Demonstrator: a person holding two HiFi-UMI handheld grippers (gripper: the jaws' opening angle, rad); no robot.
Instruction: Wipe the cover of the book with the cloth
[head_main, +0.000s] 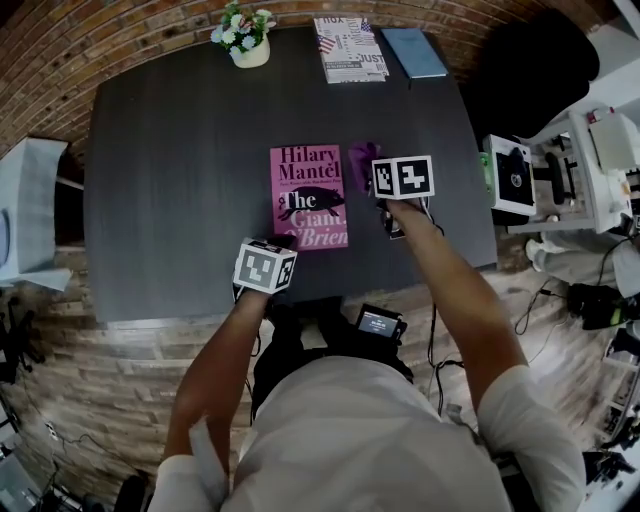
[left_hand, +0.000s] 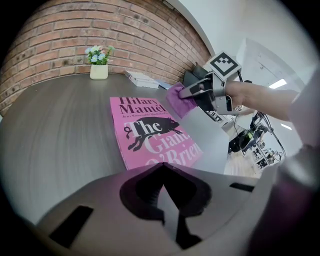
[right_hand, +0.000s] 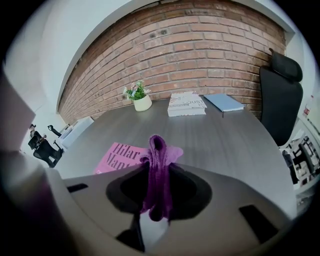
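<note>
A pink book (head_main: 309, 195) lies flat on the dark table (head_main: 170, 170), cover up; it also shows in the left gripper view (left_hand: 150, 132) and partly in the right gripper view (right_hand: 117, 156). A purple cloth (right_hand: 157, 172) is bunched between the jaws of my right gripper (head_main: 385, 205), which is shut on it. That gripper hangs just off the book's right edge, the cloth (head_main: 362, 160) (left_hand: 179, 99) poking out beyond its marker cube. My left gripper (head_main: 285, 243) is shut and empty at the book's near left corner.
A small flower pot (head_main: 246, 36) stands at the table's far edge, with a printed magazine (head_main: 350, 48) and a blue book (head_main: 413, 52) to its right. A black chair (right_hand: 281, 95) and white equipment (head_main: 560, 180) stand off the table's right side.
</note>
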